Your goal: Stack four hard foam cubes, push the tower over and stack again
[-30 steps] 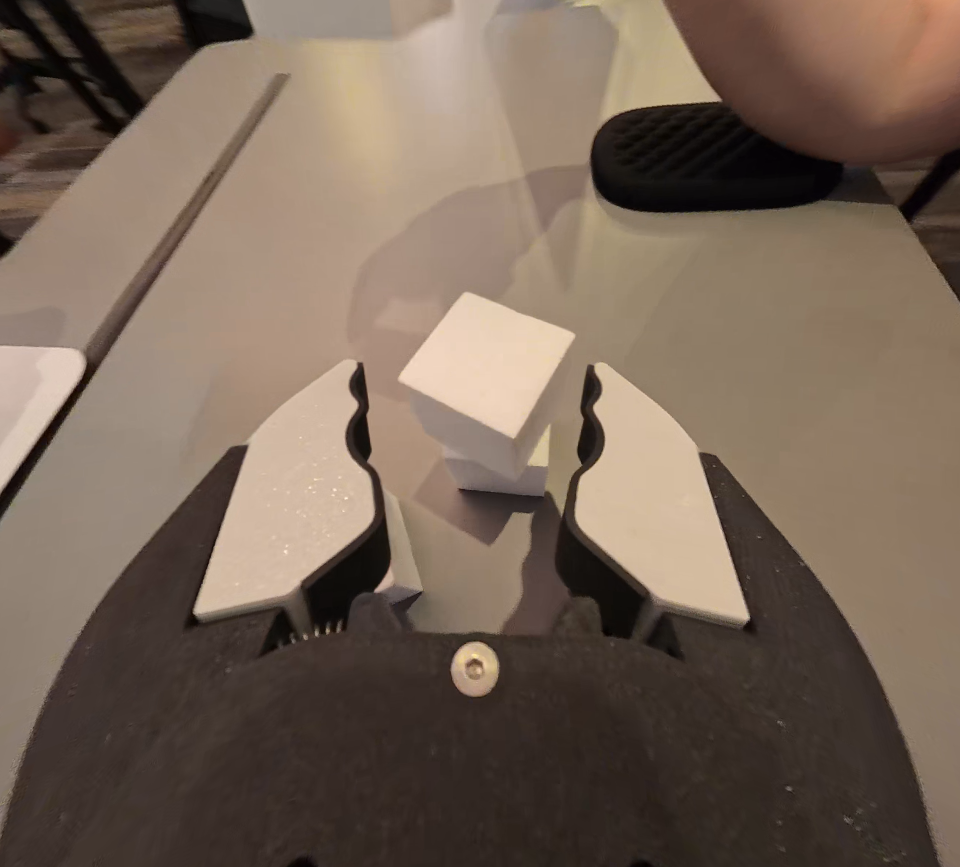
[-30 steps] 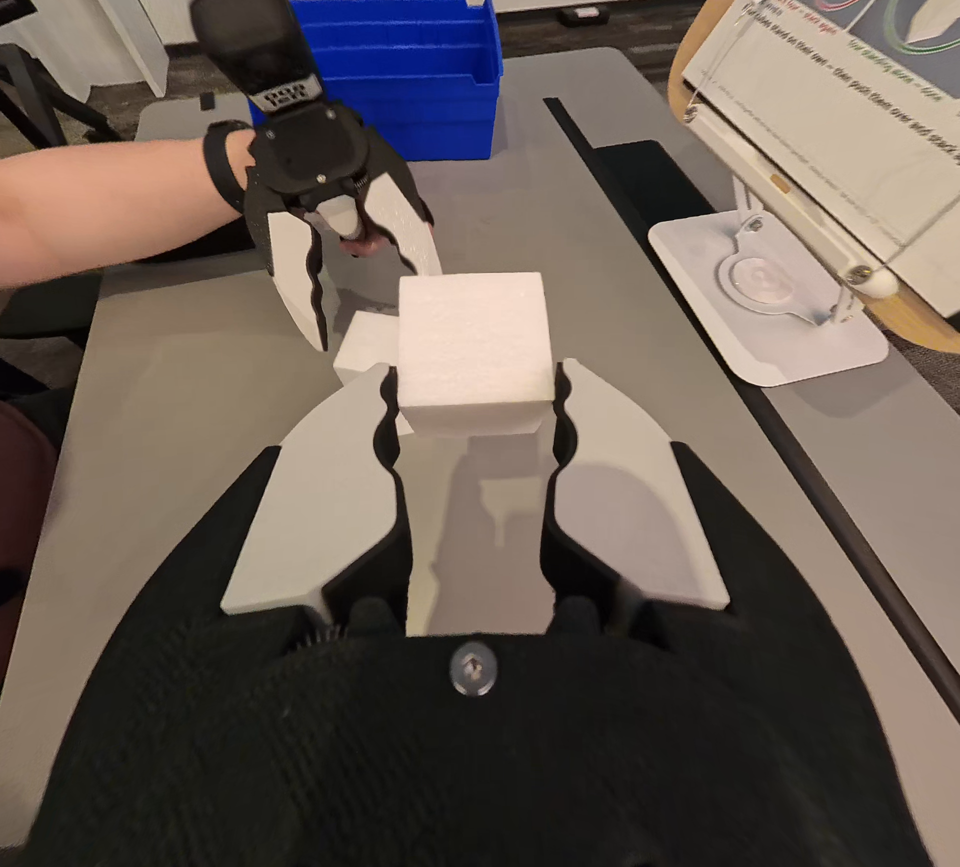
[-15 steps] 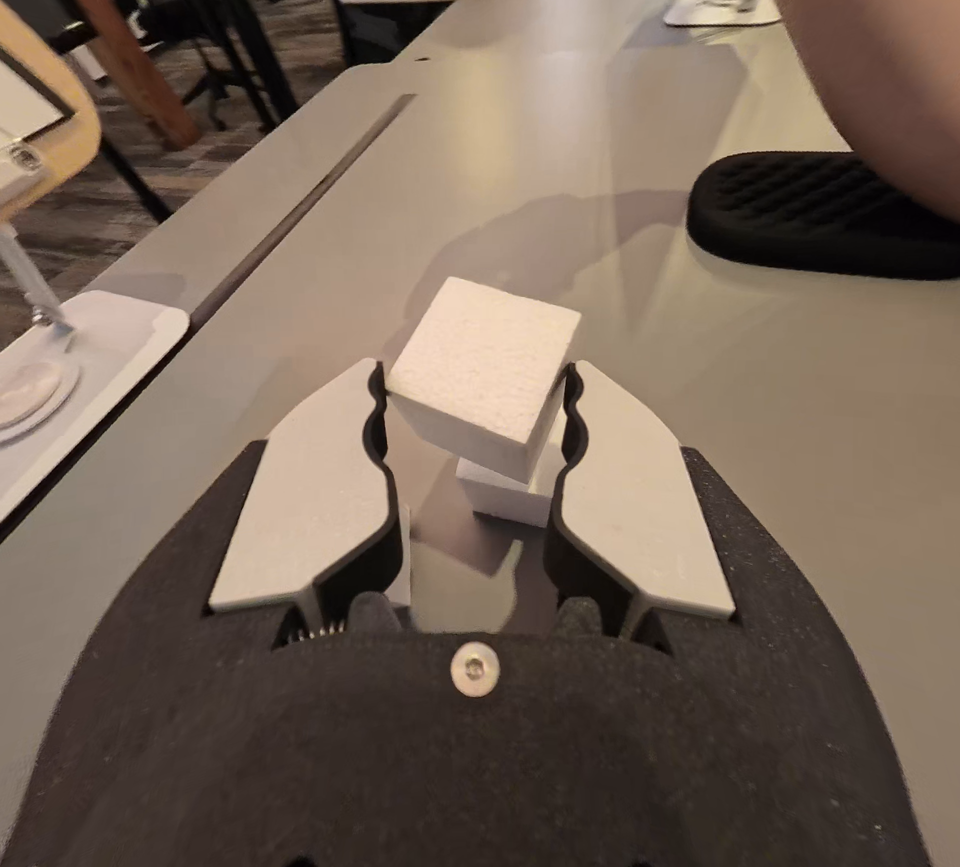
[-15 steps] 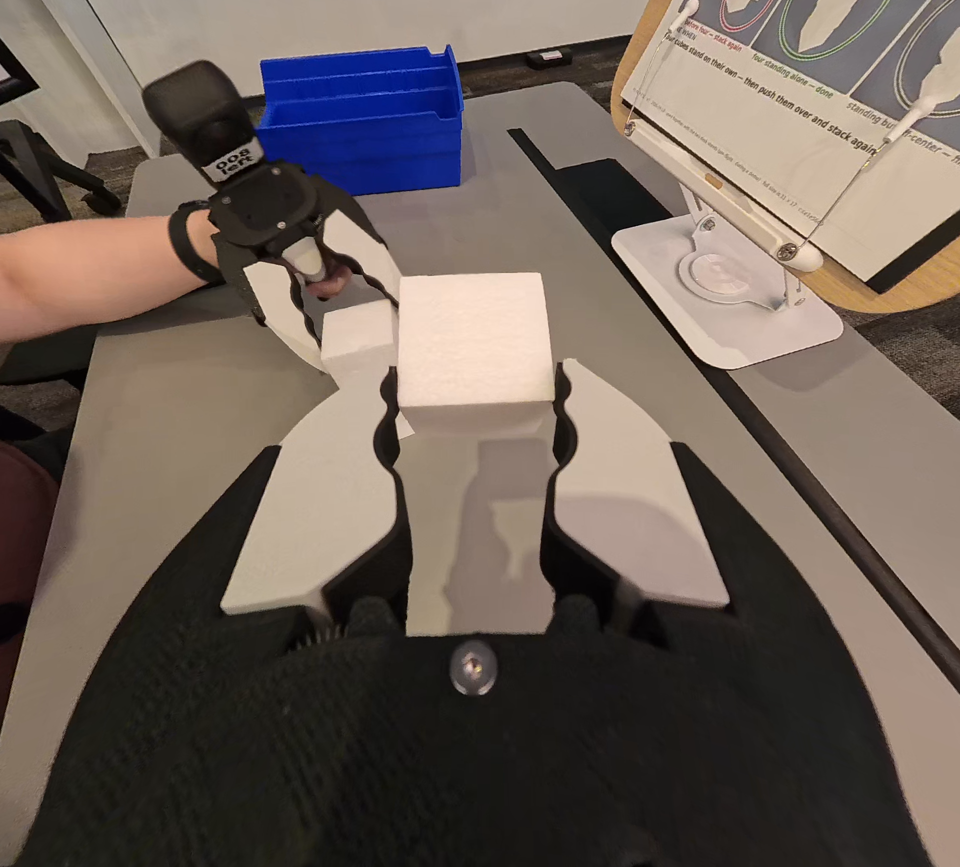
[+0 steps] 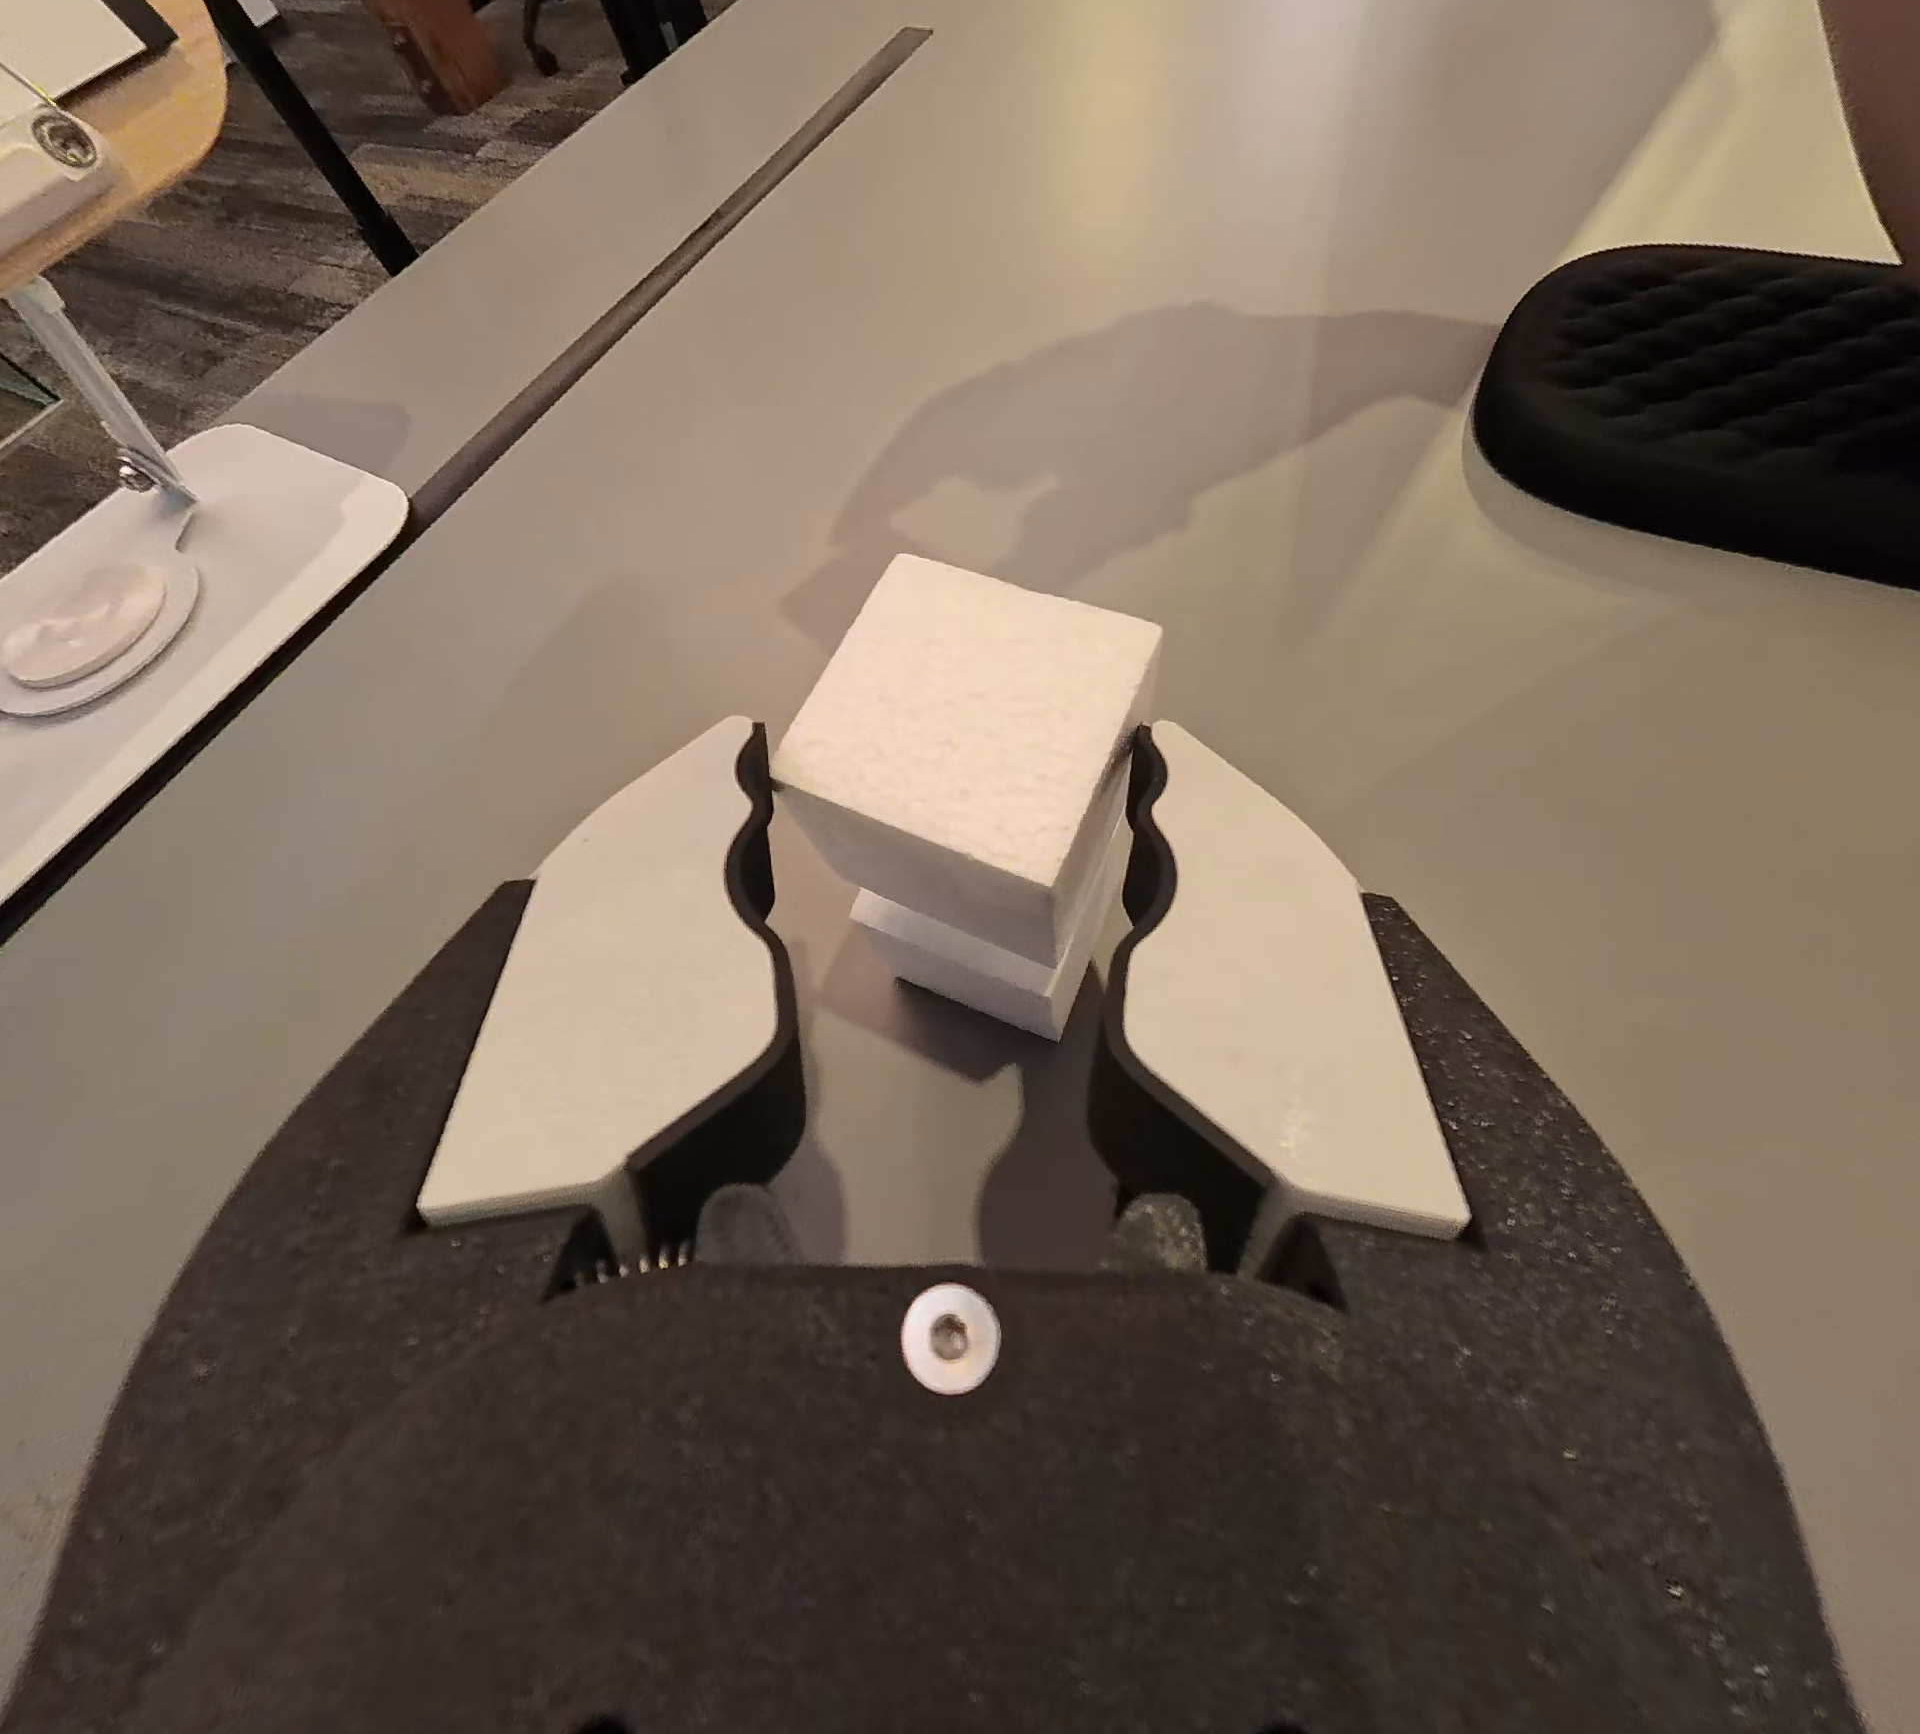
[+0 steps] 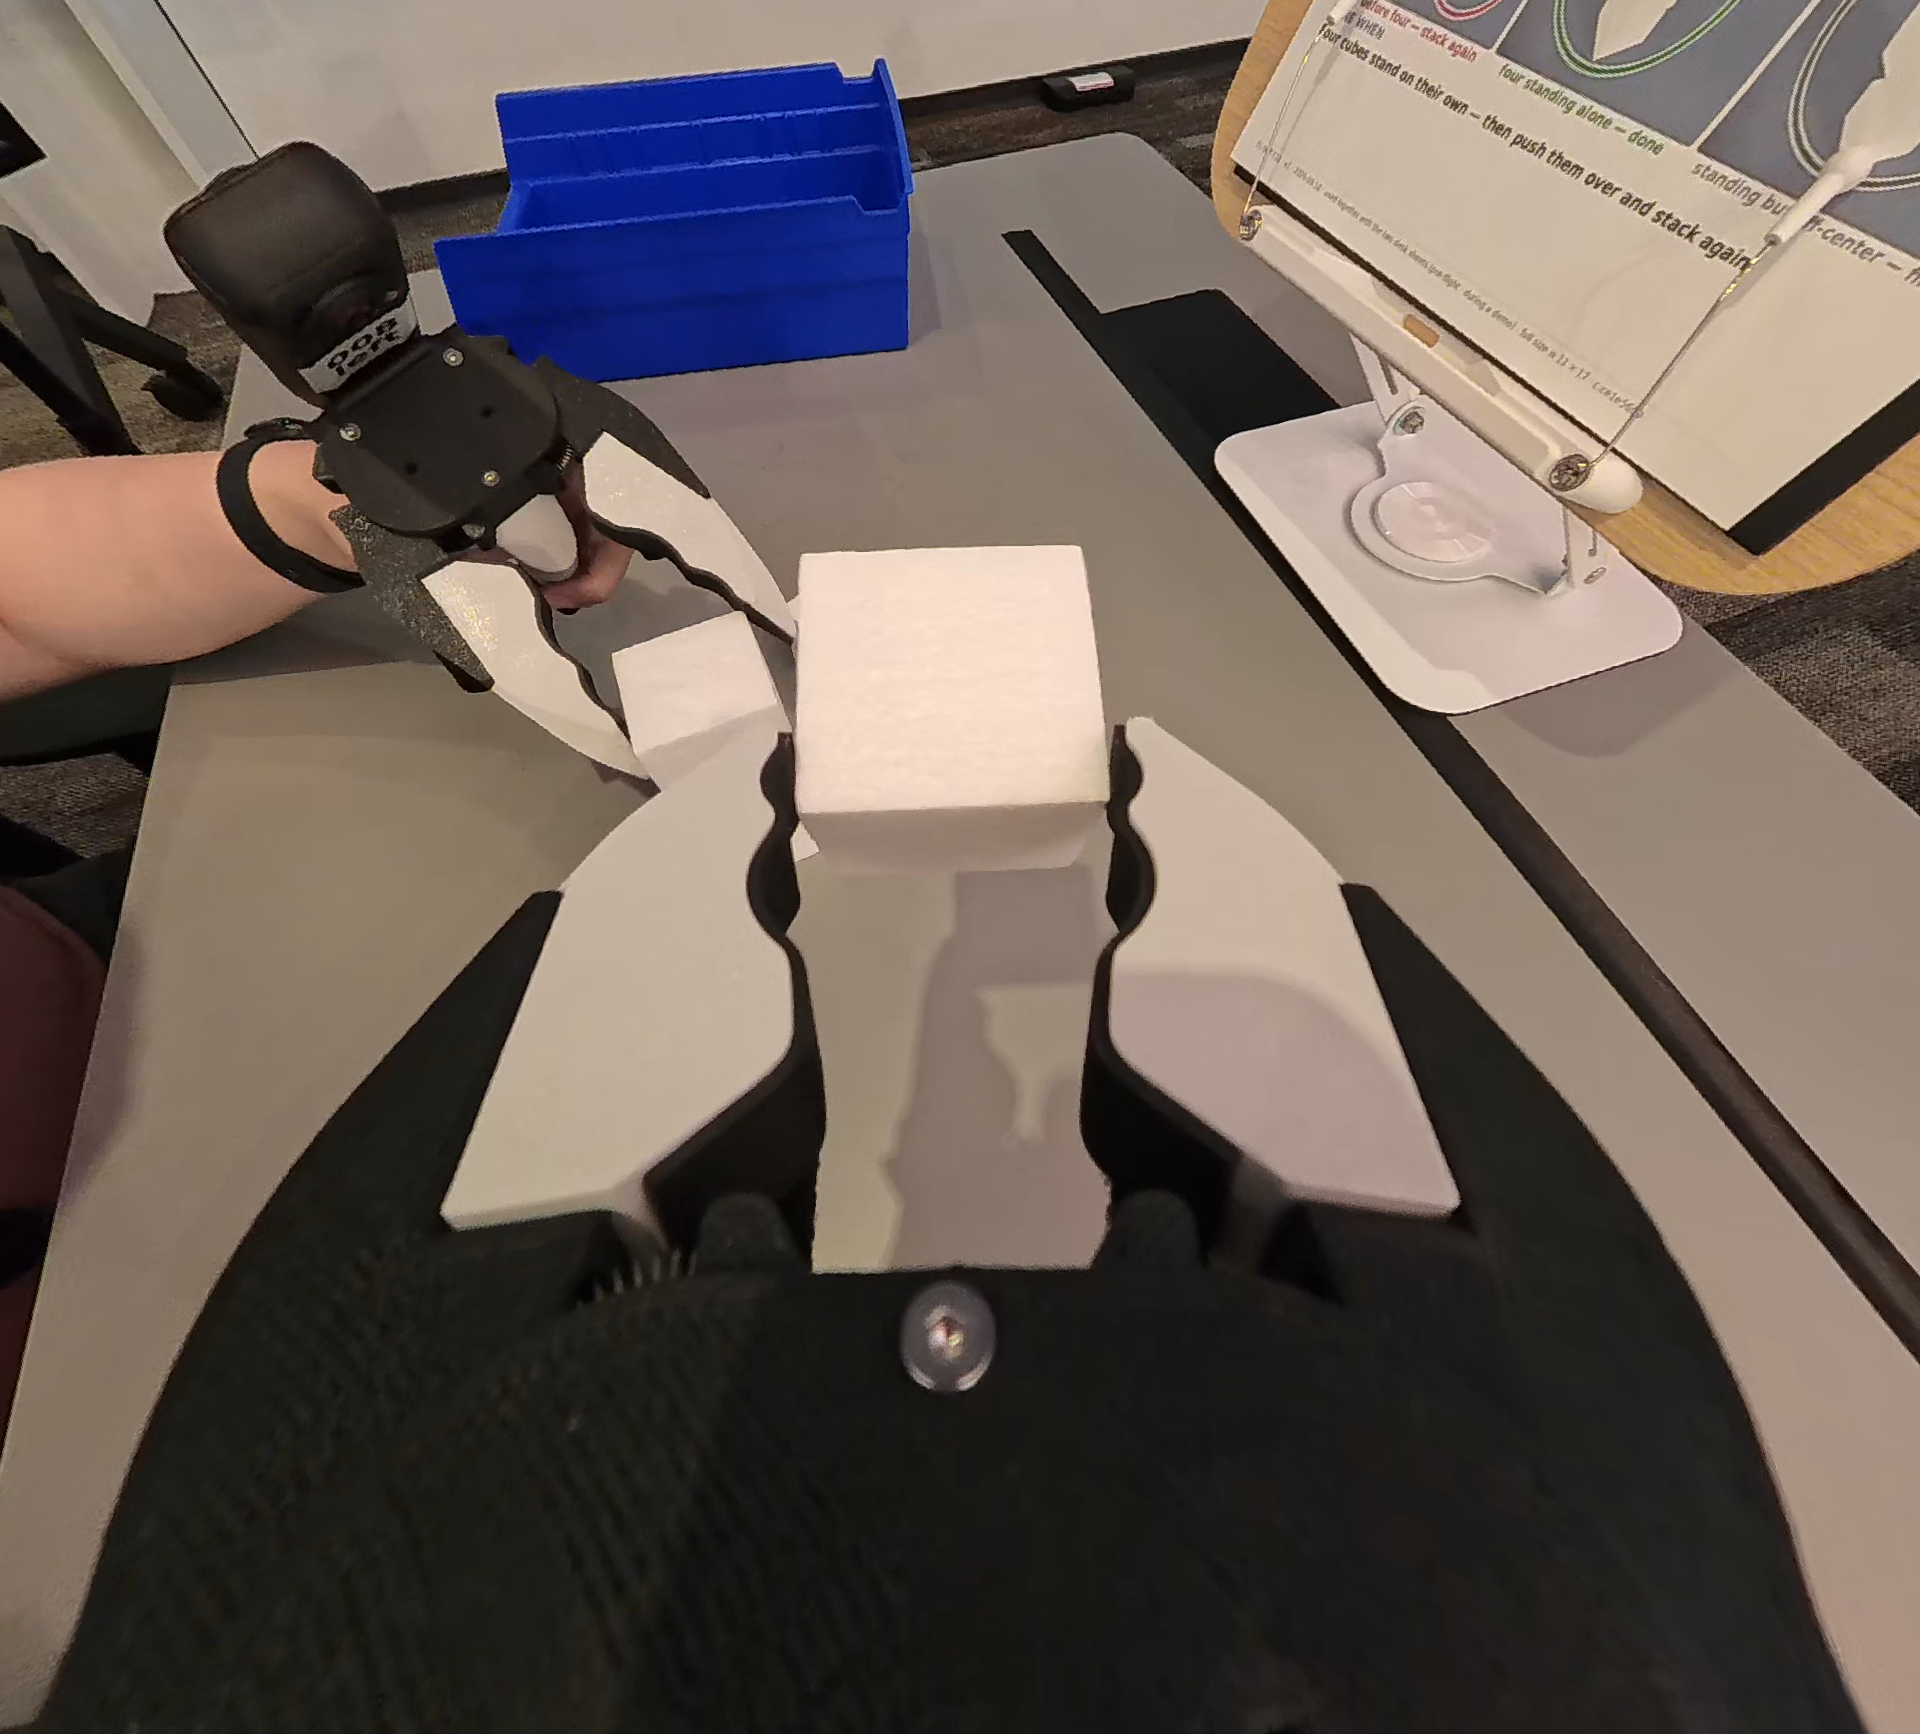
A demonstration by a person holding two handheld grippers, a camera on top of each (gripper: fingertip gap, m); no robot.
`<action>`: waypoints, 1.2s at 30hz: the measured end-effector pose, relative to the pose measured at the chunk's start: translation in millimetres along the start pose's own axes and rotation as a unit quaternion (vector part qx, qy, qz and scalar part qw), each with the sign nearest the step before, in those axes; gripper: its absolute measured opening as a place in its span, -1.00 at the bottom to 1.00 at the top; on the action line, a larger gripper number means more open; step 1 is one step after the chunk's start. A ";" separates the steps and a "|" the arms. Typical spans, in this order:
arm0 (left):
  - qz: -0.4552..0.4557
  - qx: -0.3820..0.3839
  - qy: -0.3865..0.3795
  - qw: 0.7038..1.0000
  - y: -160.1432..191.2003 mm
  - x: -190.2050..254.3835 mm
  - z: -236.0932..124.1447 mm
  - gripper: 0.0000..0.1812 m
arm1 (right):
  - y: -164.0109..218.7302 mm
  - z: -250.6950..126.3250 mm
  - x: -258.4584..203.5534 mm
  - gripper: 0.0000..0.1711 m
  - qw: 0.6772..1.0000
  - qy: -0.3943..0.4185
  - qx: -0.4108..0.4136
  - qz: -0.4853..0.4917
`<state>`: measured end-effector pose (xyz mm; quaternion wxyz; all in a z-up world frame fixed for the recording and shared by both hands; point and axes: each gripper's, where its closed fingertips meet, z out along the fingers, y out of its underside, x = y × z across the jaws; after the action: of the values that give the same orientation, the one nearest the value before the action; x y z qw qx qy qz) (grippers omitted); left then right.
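- Plainly, the left gripper (image 5: 951, 754) is clamped on a white foam cube (image 5: 961, 754); both fingertips press the cube's sides, and the cube sits turned at an angle between them.
- Under that held cube a second cube (image 5: 982, 983) stands on the grey table (image 5: 1195, 250). Whether the held cube rests on it or hangs just above cannot be told from the left wrist view.
- From the right wrist view the left gripper (image 6: 691, 697) shows farther off, its white fingers either side of the same cube (image 6: 691, 687), with a person's forearm (image 6: 114, 572) and a black wrist strap (image 6: 260, 510) behind it.
- The right gripper (image 6: 951, 749) is closed on another white foam cube (image 6: 945, 682), gripped squarely at the fingertips, level and lifted clear of the table, its shadow lying on the surface between the fingers.
- This raised cube hangs just beside the left gripper's cube, to its right in the right wrist view.
- A blue bin (image 6: 696, 230) stands at the far end of the table.
- A white stand (image 6: 1444, 583) holding a printed sheet on a wooden board (image 6: 1621, 74) stands on the adjoining table at the right.
- A black padded rest (image 5: 1714, 427) lies on the table at the right of the left wrist view.
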<state>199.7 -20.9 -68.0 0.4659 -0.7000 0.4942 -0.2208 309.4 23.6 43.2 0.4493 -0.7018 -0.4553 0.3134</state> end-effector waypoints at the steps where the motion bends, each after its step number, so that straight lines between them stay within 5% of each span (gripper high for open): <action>1: -0.001 0.000 0.003 1.000 0.8 0.7 -0.4 -0.27 | 0.2 0.2 0.3 -0.32 1.000 0.000 0.000 0.000; 15: -0.008 -0.002 0.005 1.000 10.2 -0.4 6.6 -0.27 | 6.3 4.7 1.8 -0.32 1.000 -0.004 -0.014 0.003; 20: 0.003 0.006 0.010 1.000 10.4 3.9 4.5 -0.09 | 8.0 12.7 -1.2 -0.32 1.000 -0.012 -0.020 0.001; 28: -0.024 0.019 -0.066 0.997 19.9 -42.9 -52.3 -0.06 | -5.8 64.5 -62.1 -0.32 0.985 -0.153 0.018 -0.073; 36: -0.080 -0.003 -0.120 0.990 59.4 -75.4 -65.7 -0.11 | 27.6 106.9 -82.3 -0.32 0.976 -0.173 -0.078 -0.103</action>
<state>89.1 13.6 -77.5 0.5006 -0.7602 0.3776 -0.1703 196.5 -20.3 -22.3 0.3373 -0.6197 -0.6189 0.3453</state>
